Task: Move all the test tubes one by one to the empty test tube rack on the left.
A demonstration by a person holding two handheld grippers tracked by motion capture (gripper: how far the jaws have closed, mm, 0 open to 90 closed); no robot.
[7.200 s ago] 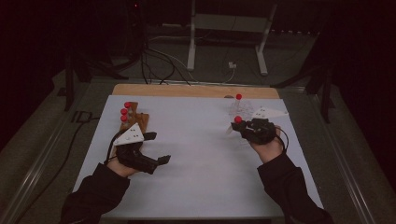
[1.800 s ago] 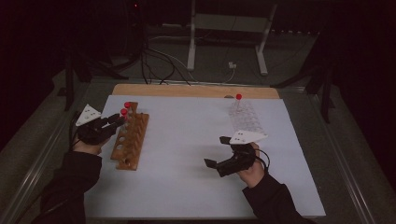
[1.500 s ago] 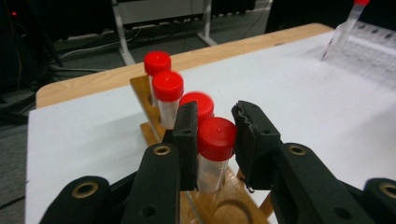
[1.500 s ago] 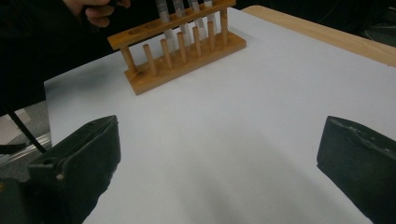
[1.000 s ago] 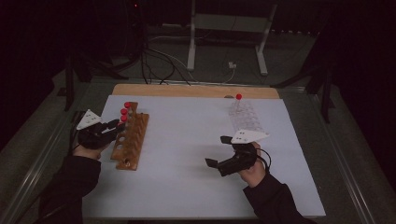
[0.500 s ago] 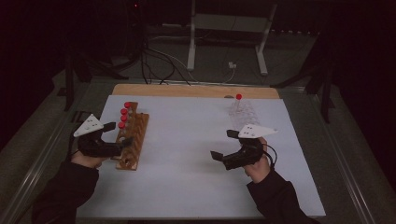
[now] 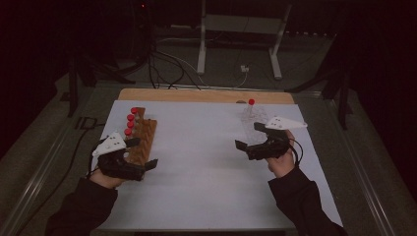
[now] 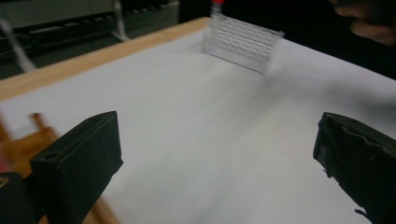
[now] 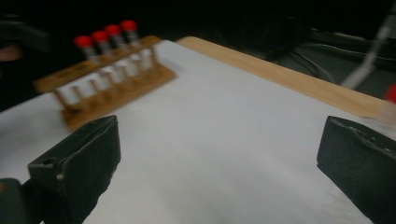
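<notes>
A wooden rack [image 7: 142, 136] at the left of the white sheet holds several red-capped tubes [image 7: 131, 118]. My left gripper [image 7: 142, 154] sits at the rack's near end; its jaws have just been opening and nothing is between them [image 8: 212, 154]. A clear plastic rack [image 7: 256, 120] at the back right carries one red-capped tube [image 7: 251, 102]. My right gripper [image 7: 249, 136] hovers just in front of it, open and empty [image 9: 212, 154]. The right gripper view looks across at the wooden rack [image 9: 112, 77] with its tubes [image 9: 100, 39].
A white sheet [image 7: 206, 162] covers the table, and a wooden strip [image 7: 196, 95] runs along its far edge. Cables and a metal stand [image 7: 201, 44] lie on the floor beyond. The other hand [image 8: 369, 25] appears at the top right of the left gripper view.
My left gripper has pulled back from the tubes at the rack's far end to its near end, and its jaws have spread. My right gripper has moved up toward the clear rack.
</notes>
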